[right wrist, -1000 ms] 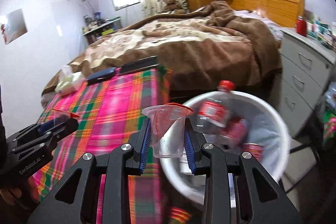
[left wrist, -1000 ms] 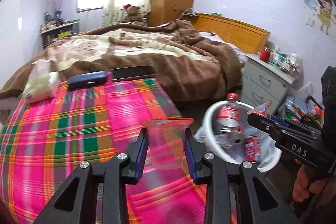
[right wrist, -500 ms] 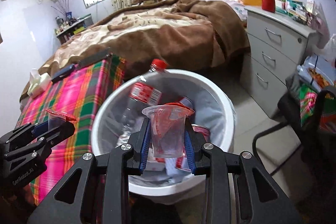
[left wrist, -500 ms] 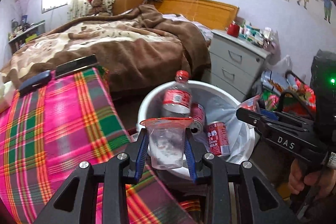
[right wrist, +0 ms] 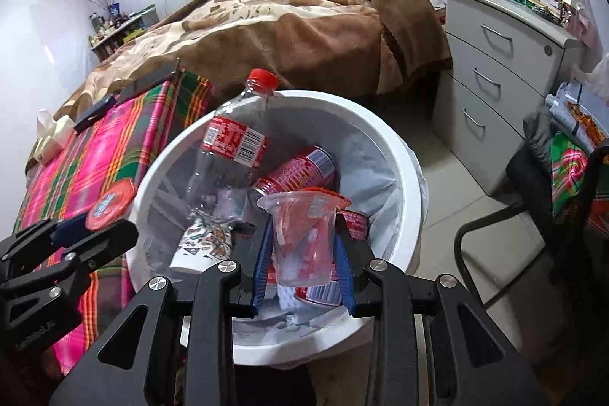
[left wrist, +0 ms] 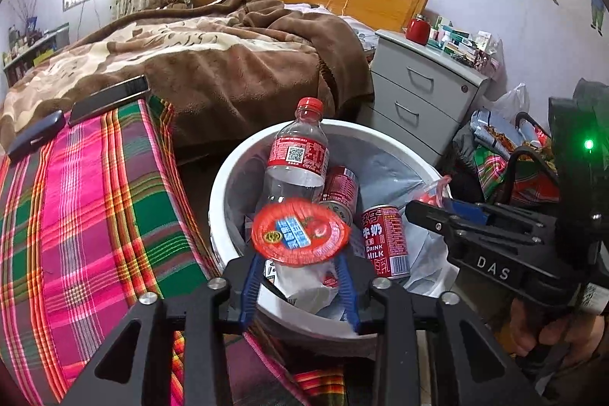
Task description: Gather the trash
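Beside bed (right wrist: 304, 18), bin (right wrist: 399, 155) holds bottle (right wrist: 228, 147), cans (right wrist: 297, 174).

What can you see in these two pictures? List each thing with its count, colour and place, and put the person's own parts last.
Bin: one, white, on the floor.
Bottle: one, clear with a red cap, leaning in the bin.
Cans: several, red, in the bin.
Cups: two, clear with red lids, over the bin; left cup tipped, right cup upright.
Tablecloth: one, pink-green plaid, left of the bin.
Blanket: one, brown, on the bed.
Drawers: one unit, grey, beside the bed.
Left gripper, right gripper: black with blue pads; jaws have just been opening, a cup between each.
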The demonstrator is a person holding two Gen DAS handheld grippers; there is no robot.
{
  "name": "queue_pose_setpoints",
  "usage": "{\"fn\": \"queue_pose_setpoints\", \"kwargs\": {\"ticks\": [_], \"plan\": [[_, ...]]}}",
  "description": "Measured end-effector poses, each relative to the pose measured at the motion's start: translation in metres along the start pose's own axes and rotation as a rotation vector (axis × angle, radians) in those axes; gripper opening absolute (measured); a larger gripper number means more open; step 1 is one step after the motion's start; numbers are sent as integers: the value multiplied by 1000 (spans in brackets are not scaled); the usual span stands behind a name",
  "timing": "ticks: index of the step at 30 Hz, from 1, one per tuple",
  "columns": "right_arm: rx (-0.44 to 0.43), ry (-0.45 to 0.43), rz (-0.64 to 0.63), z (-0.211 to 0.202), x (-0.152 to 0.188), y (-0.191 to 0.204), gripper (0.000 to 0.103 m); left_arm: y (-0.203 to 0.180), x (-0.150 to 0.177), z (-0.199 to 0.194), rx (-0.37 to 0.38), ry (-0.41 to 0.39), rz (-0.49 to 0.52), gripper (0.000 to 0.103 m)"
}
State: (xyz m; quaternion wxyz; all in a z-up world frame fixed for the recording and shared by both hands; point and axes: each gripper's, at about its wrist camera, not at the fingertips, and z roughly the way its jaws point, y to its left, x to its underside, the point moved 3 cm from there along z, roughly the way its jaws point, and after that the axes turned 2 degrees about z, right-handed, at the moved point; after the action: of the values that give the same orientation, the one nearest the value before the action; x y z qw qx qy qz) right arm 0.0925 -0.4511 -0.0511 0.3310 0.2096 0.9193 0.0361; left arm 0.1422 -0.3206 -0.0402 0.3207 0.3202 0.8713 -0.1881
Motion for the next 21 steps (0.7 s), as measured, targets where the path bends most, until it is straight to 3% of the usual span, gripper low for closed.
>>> {"fn": "queue_pose_setpoints", "kwargs": {"ticks": [1,2,10,21], "plan": [[-6,0,2,-1,0,0,56,0,-1,-1,-3,-3,1,52],[-13,-2,5,-2,1,0,64,1,-1,-2,-8,-8,5,56],[-17,-23,14,-11,2,3,64,9,1,-11,-6,-17,-28,58],[-47,-116,-18,-32,9,33,64,27,17,-48,-128,-80,-54,58]]}}
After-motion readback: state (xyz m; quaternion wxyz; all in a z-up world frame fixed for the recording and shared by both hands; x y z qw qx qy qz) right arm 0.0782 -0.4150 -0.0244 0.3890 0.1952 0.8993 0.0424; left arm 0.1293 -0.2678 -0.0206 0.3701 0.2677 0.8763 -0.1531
